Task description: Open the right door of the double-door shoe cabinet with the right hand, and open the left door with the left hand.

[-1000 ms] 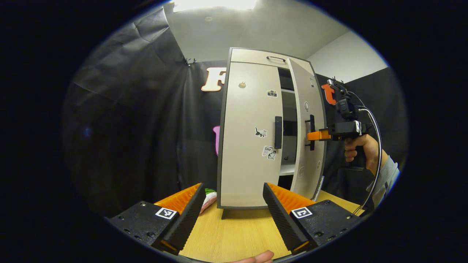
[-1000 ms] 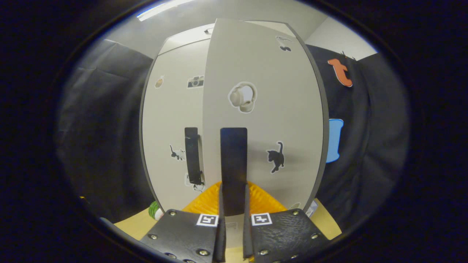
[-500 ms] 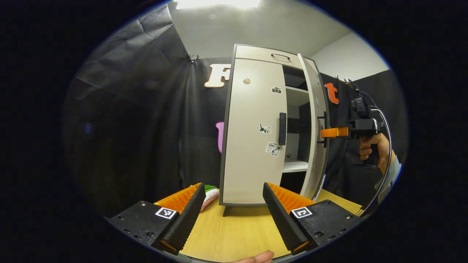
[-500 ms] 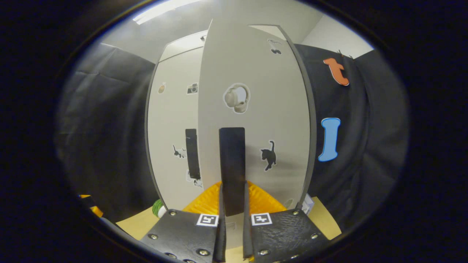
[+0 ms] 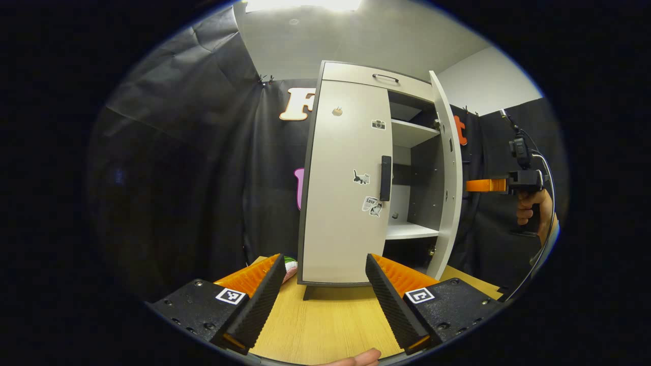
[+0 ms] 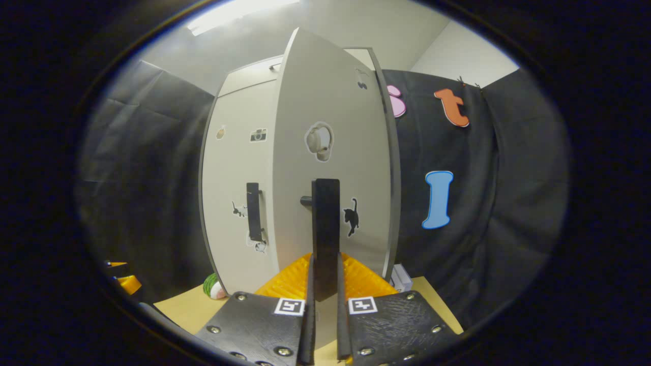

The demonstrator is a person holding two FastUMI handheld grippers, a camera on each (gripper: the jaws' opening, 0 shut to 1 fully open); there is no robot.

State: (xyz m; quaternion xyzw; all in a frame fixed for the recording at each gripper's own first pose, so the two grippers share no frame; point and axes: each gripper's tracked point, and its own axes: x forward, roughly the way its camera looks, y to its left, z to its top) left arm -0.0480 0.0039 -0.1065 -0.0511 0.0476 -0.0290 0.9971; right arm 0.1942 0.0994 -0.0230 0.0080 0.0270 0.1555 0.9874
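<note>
My right gripper (image 6: 324, 284) is closed on the right handle (image 6: 325, 229), a black bar that runs up between my two fingers, both pressing on it. The right door (image 6: 330, 168) stands swung well out from the cabinet (image 5: 356, 76). In the left gripper view I see that door (image 5: 450, 173) almost edge-on, with the shelves (image 5: 412, 133) behind it bare to view, and my right gripper (image 5: 483, 185) reaching to it from the far side with my hand (image 5: 531, 208) on its grip. So I judge the first half of the task done or very nearly so; whether the door has reached the end of its swing I cannot tell.

The left door (image 5: 346, 183) is closed, flat against the cabinet front, its black left handle (image 5: 386, 178) untouched. My left gripper (image 5: 323, 290) hovers low over the counter (image 5: 325, 325), its fingers spread wide with nothing between them, well short of the cabinet and below the handle's height.

What is left, as I see it: let go of the right handle, bring my left gripper up and forward to the left handle, close on it, and pull that door out to the left. The handle sits close to the door's inner edge, right beside the open compartment, so I expect a clear approach from the front.
</note>
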